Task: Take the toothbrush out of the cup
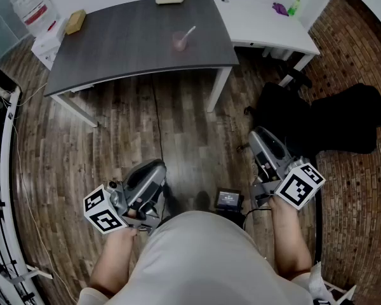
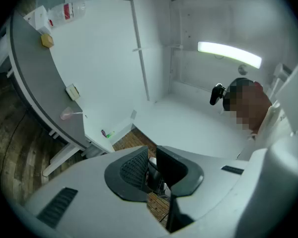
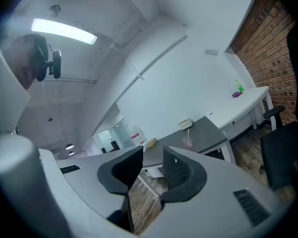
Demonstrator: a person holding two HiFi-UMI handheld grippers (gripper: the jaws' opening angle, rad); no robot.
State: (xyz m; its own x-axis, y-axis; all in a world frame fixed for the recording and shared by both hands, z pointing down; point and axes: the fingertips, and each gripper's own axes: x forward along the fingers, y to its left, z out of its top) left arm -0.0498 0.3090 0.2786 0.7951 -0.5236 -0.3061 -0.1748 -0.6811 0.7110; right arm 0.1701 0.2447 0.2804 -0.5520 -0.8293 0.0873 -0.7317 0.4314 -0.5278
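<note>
Holding left gripper [image 1: 155, 168] and right gripper [image 1: 260, 136] low, jaws slightly apart and empty, well short of the cup [image 1: 179, 42] ahead, its toothbrush [image 1: 189, 32] leaning toward the right side.

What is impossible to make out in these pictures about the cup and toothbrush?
- Bristle end of the toothbrush: head view, too small; its lower end sits inside the cup.
- Anything else in the cup: every view, too far and small.
- The purple item and green item on the white desk: head view, too small to identify.
</note>
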